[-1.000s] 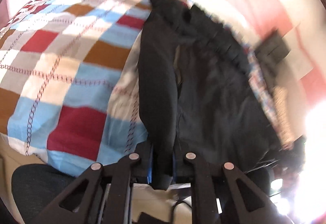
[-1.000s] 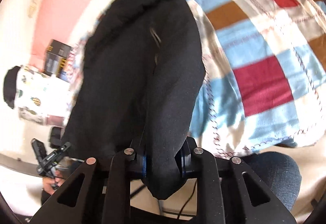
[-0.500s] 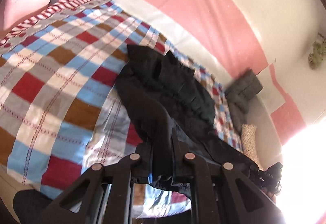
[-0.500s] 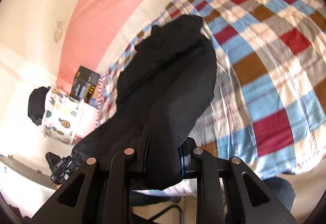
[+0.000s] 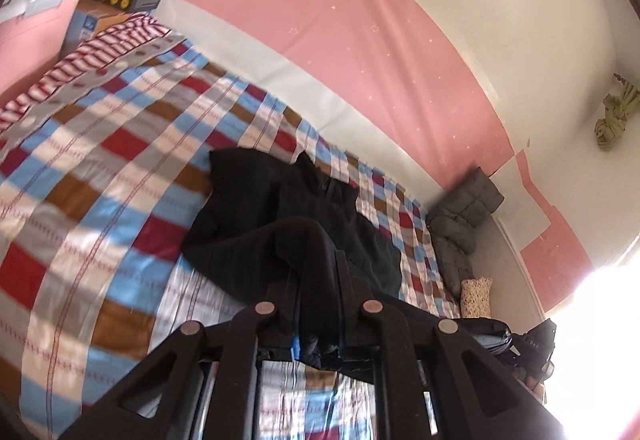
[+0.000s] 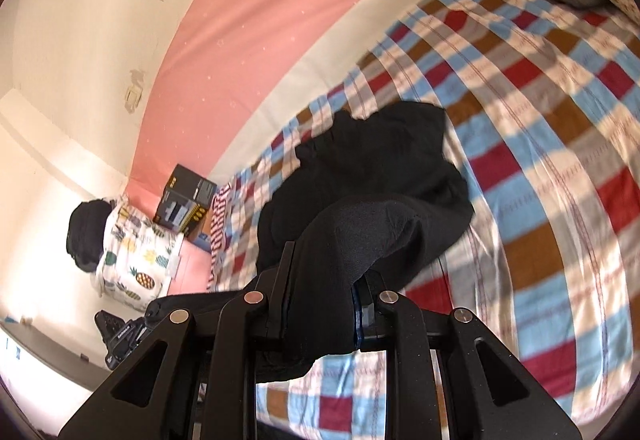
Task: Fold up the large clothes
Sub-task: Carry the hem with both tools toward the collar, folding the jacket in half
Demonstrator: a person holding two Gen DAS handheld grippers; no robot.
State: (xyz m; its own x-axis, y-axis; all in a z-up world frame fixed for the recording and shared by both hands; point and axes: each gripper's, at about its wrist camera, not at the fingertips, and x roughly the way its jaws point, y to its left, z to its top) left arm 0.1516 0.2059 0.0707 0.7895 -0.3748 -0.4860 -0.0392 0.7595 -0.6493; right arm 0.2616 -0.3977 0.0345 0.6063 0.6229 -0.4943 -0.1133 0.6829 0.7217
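The left gripper (image 5: 316,324) has its jaws squeezed tight on one end of the black garment (image 5: 280,215), and the right gripper (image 6: 320,316) has its jaws pinched on another thick, soft bunch of it. The rest of the floppy cloth droops down to the middle of the bed (image 5: 100,199). From nine o'clock in the left view the flat checked sheet lies bare, the pink wall (image 5: 320,19) runs along twelve o'clock, and a puffy grey quilt (image 5: 460,215) sits at three o'clock.

Right tongs (image 6: 320,304): clamped on a black garment (image 6: 380,175)
Garment: lifted at the near end, far end resting on the checked bed (image 6: 560,159)
Box (image 6: 186,203): beside bed
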